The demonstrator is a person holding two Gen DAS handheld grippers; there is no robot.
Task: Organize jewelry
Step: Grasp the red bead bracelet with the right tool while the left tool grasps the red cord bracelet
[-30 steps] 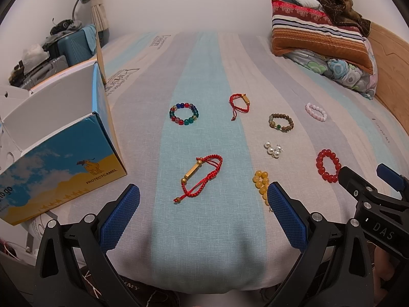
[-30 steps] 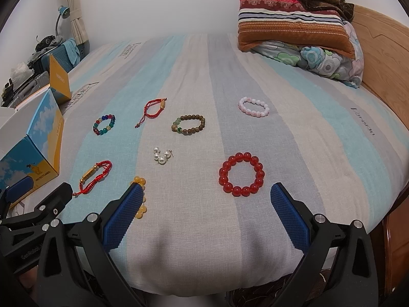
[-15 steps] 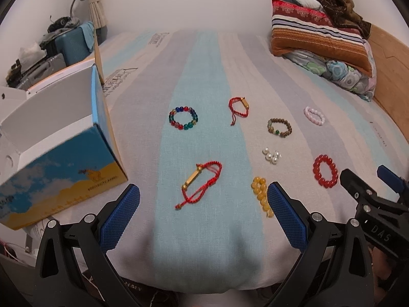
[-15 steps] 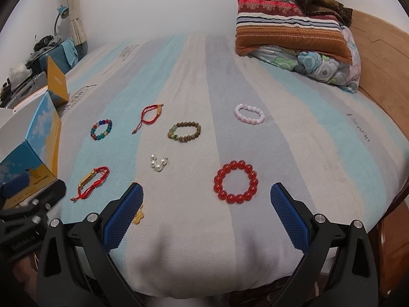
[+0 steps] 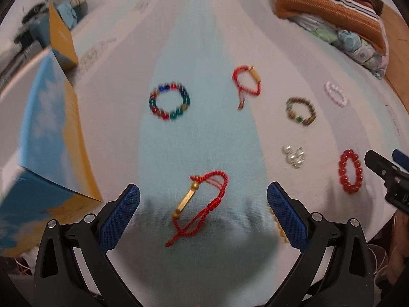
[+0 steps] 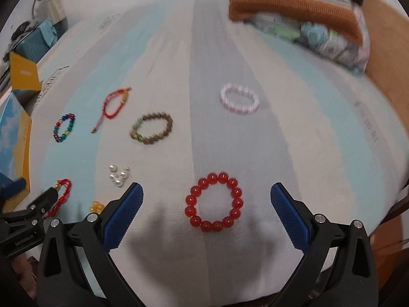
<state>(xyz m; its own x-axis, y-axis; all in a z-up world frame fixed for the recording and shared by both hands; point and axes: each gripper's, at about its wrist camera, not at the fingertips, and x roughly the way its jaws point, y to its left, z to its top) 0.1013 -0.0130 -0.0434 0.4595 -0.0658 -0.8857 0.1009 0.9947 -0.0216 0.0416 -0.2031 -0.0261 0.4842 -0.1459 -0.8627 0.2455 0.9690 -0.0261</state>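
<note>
- Red cord with a brass bar: that red cord bracelet [image 5: 202,202] lies flat on the pale blue stripe of the bedspread [image 5: 204,133], right between the blue pads of your left gripper [image 5: 203,200]. The jaws stand wide apart and hold nothing; neither pad touches the cord.
- Your right gripper [image 6: 207,204] is spread just as wide, also empty. The red bead bracelet [image 6: 214,202] lies in the gap between its pads, clear of both, on a grey stripe.
- From the left wrist view, the tip of your right gripper shows at the right edge, just beside that red bead bracelet.
- The yellow bead bracelet [image 6: 96,206] sits between your two grippers, mostly hidden behind a pad in either view.
- A small cluster of pearls [image 5: 294,156] lies beyond it, apart from every bracelet.
- Farther up the bed, in a rough row: a multicoloured bead bracelet [image 5: 169,103], a second red cord bracelet [image 5: 246,83], a brown wooden bead bracelet [image 6: 152,128] with green beads on one side, and a pale pink bead bracelet [image 6: 239,99]. All are well apart from your jaws.
- A blue and yellow cardboard box [image 5: 48,138] stands at the bed's left edge, near your left gripper's left pad but not touching it.
- Striped and floral pillows [image 6: 301,23] lie at the far right corner.
- Both views are blurred, so fine detail of the beads cannot be told.
</note>
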